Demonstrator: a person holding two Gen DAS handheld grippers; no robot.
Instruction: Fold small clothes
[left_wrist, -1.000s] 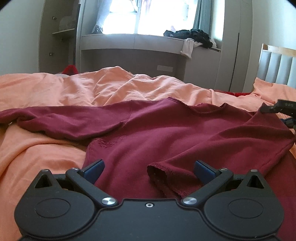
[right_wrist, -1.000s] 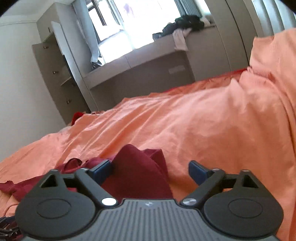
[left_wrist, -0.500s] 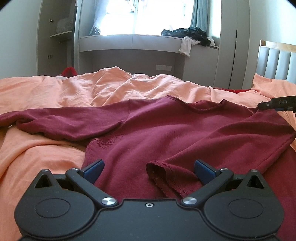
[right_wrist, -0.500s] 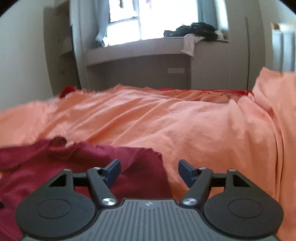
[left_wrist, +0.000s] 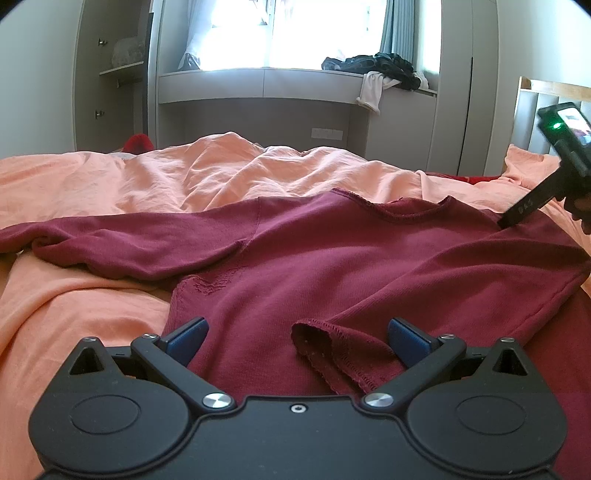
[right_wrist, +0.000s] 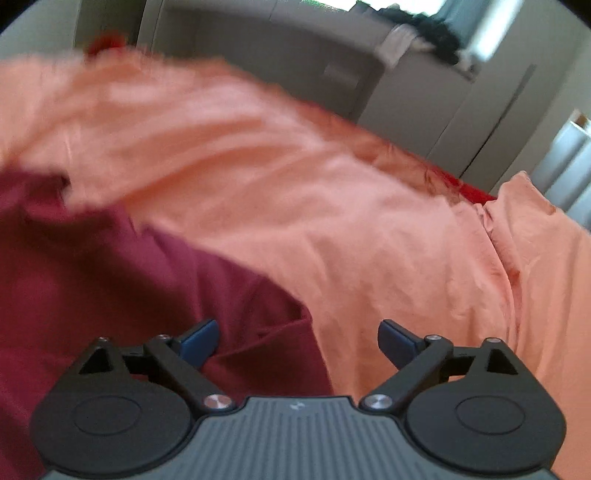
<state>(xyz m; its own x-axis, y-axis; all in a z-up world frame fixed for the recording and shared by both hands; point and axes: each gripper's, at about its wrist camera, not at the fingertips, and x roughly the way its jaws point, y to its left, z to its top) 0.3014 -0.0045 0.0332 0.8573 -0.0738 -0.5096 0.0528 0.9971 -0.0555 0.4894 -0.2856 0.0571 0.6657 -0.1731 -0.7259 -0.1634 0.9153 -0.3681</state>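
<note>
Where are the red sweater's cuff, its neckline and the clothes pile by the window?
cuff (left_wrist: 334, 345), left wrist view, open sleeve end.
neckline (left_wrist: 406, 210), left wrist view, collar edge.
clothes pile (left_wrist: 376, 64), left wrist view, dark heap's middle.

Daylight is pouring through the curtained window (left_wrist: 266, 33) above a grey window seat (left_wrist: 295, 79), with a shelved cabinet (left_wrist: 114, 70) and padded headboard (left_wrist: 532, 110) flanking the orange-sheeted bed (left_wrist: 92, 184).

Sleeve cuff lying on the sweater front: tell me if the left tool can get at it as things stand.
Probably yes. The cuff lies on the maroon sweater between the left tool's open fingers, nothing covering it. The right tool is off by the shoulder.
</note>
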